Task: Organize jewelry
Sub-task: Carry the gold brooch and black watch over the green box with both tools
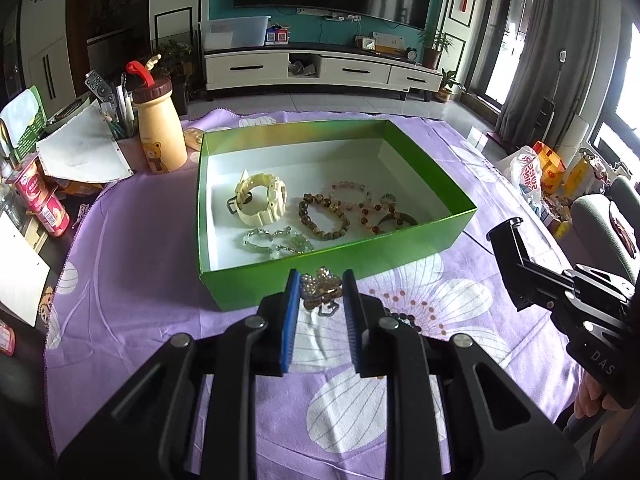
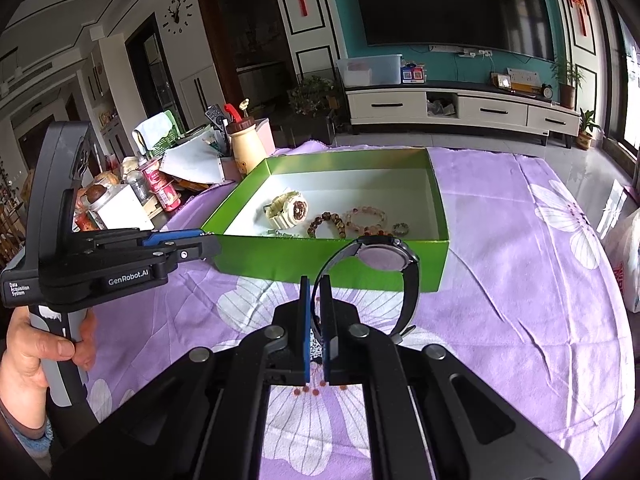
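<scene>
A green box (image 1: pixel 360 252) with a white floor sits on the purple flowered cloth. Inside lie a cream watch (image 1: pixel 262 202), a pale green bracelet (image 1: pixel 276 242), a brown bead bracelet (image 1: pixel 322 216) and pink and red bead bracelets (image 1: pixel 352 194). My left gripper (image 1: pixel 321 292) is shut on a rhinestone flower brooch (image 1: pixel 322 290), held just in front of the box's near wall. My right gripper (image 2: pixel 316 300) is shut on the strap of a black watch (image 2: pixel 384 258), held above the cloth before the box (image 2: pixel 320 260). The box contents also show there, with the cream watch (image 2: pixel 290 208).
A cream bear bottle (image 1: pixel 160 128), a pen holder, papers and red cans (image 1: pixel 48 208) crowd the table's left edge. Plastic bags (image 1: pixel 528 172) and a chair stand to the right. The left gripper body (image 2: pixel 120 256) shows in the right wrist view.
</scene>
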A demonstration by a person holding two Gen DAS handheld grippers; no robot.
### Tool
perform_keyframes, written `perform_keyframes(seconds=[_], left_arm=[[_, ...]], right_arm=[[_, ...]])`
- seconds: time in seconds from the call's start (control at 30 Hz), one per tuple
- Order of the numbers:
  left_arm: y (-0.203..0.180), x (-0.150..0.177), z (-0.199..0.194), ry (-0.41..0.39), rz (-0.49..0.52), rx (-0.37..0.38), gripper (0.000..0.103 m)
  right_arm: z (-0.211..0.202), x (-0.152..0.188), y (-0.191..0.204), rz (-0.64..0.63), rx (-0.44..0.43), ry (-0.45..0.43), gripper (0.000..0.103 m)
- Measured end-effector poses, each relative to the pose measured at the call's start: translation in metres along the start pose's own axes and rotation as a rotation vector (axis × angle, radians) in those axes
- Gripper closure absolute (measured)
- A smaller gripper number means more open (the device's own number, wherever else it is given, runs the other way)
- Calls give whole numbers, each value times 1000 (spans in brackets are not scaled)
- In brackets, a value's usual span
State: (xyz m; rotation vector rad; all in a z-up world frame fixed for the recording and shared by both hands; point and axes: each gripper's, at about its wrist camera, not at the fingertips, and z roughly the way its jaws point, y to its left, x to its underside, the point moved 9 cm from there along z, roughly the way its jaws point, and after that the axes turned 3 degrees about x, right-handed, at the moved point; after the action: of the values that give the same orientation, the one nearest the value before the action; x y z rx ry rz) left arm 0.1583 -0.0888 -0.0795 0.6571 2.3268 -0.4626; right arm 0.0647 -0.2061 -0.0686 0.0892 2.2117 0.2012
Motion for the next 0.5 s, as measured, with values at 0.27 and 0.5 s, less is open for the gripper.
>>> perform_keyframes(seconds=[0.27, 0.5], left_arm=[[2, -25, 8, -3, -2, 17, 82], [9, -50, 21, -7, -25, 32, 82]], right_arm=[[7, -18, -2, -1, 4, -9, 99], [22, -38, -9, -5, 9, -10, 99]])
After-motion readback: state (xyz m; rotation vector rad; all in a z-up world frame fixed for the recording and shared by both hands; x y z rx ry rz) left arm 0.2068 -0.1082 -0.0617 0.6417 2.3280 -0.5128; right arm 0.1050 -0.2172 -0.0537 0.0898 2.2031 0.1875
